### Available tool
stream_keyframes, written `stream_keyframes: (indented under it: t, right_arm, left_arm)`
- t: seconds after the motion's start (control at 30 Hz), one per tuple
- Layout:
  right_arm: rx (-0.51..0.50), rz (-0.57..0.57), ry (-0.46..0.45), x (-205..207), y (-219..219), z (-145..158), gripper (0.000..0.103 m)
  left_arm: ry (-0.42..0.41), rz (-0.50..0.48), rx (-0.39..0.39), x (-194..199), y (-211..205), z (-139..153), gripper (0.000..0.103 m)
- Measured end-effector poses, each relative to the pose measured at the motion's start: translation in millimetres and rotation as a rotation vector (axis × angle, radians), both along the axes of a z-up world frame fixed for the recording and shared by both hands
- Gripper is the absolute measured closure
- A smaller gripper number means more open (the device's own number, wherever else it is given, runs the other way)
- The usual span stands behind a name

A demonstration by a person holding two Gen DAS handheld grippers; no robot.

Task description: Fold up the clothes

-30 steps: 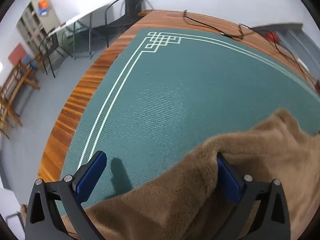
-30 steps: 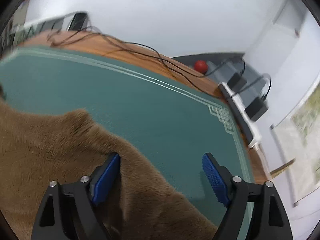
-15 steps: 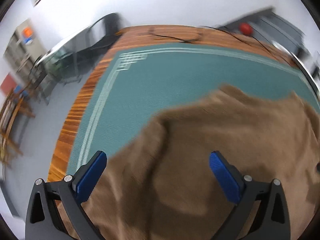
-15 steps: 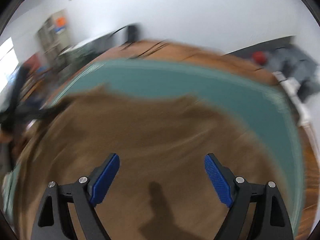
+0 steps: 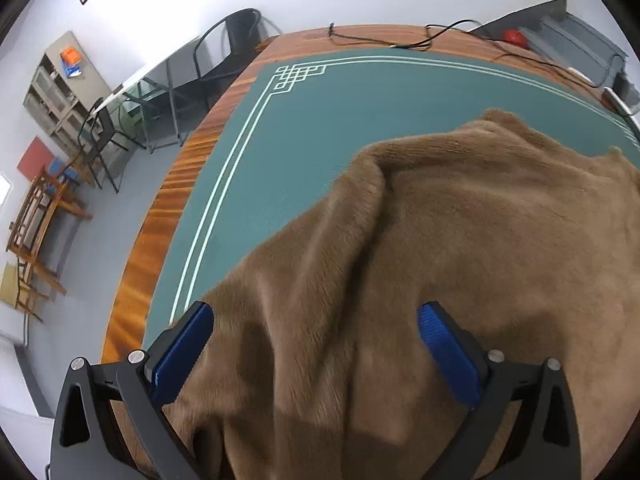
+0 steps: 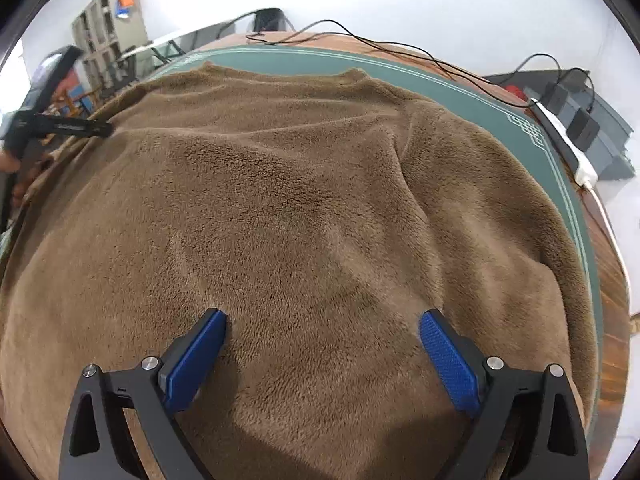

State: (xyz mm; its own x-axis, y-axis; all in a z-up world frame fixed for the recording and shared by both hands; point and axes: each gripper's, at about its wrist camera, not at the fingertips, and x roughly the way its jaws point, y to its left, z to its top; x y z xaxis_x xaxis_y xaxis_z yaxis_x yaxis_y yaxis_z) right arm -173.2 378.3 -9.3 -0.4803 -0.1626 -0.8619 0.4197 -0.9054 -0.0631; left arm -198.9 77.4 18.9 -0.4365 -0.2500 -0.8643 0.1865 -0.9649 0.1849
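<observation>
A brown fleece garment lies spread on the green mat. In the left wrist view the garment covers the mat's near right part, with a raised fold running away from me. My left gripper is open over the garment's near left edge, holding nothing. My right gripper is open just above the middle of the garment, holding nothing. The left gripper also shows at the far left of the right wrist view.
The mat lies on a wooden table. Black cables run along the table's far edge. A white power strip and grey boxes sit at the right. Chairs and a glass table stand beyond the far left corner.
Both grippers have pulled back toward me and turned inward over the garment. The right gripper's view swung left, from the garment's right edge to its middle. Both stayed open.
</observation>
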Motion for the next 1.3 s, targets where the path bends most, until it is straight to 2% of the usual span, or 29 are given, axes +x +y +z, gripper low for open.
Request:
stream_keyframes:
  t: [0.07, 0.1, 0.17, 0.27, 0.33, 0.47, 0.5, 0.53, 0.57, 0.7, 0.87, 0.93, 1.03, 1.13, 1.23, 1.3]
  right_arm:
    - [-0.034, -0.023, 0.011, 11, -2, 11, 0.005]
    - [-0.101, 0.004, 0.012, 25, -5, 21, 0.005]
    - [-0.171, 0.068, 0.003, 47, -12, 34, 0.005]
    - [-0.196, 0.173, -0.025, 95, -29, 40, 0.005]
    - [-0.180, 0.217, -0.054, 130, -39, 32, 0.005]
    - [-0.074, 0.270, -0.080, 172, -41, 7, 0.005]
    - [-0.048, 0.283, -0.087, 182, -42, 1, 0.001]
    - [-0.005, 0.302, -0.056, 194, -41, -2, 0.001]
    - [-0.004, 0.306, -0.033, 197, -39, -2, 0.001]
    - [-0.029, 0.261, -0.025, 215, -24, -2, 0.001]
    - [-0.038, 0.205, -0.002, 231, -20, -2, 0.001]
    - [-0.047, 0.182, 0.012, 233, -11, -3, 0.001]
    - [-0.059, 0.145, 0.037, 237, -7, -6, 0.001]
    - [-0.079, 0.119, 0.051, 245, -1, -5, 0.001]
    - [-0.160, 0.090, 0.086, 261, 20, 2, 0.001]
    - [-0.214, 0.022, 0.129, 272, 46, 13, 0.001]
  left_arm:
    - [0.012, -0.067, 0.029, 22, 14, 10, 0.000]
    - [0.013, -0.105, 0.041, 37, 21, 14, 0.000]
    - [0.010, -0.171, 0.064, 65, 34, 19, 0.000]
    - [-0.002, -0.238, 0.082, 109, 52, 16, 0.000]
    - [-0.006, -0.264, 0.082, 135, 63, 12, 0.000]
    - [-0.022, -0.267, 0.070, 171, 65, -4, 0.000]
    - [-0.028, -0.263, 0.063, 176, 64, -9, 0.000]
    - [-0.033, -0.261, 0.064, 177, 61, -14, 0.000]
    - [-0.019, -0.257, 0.084, 177, 55, -17, 0.000]
    - [0.014, -0.205, 0.193, 187, 29, -20, 0.000]
    - [0.040, -0.206, 0.151, 201, 30, -17, 0.000]
    - [0.039, -0.202, 0.159, 208, 29, -18, 0.000]
    - [0.018, -0.177, 0.173, 214, 26, -17, 0.000]
    - [0.000, -0.175, 0.154, 218, 36, -10, 0.000]
    - [0.016, -0.225, 0.176, 228, 53, 6, 0.000]
    - [0.032, -0.266, 0.218, 237, 64, 24, 0.000]
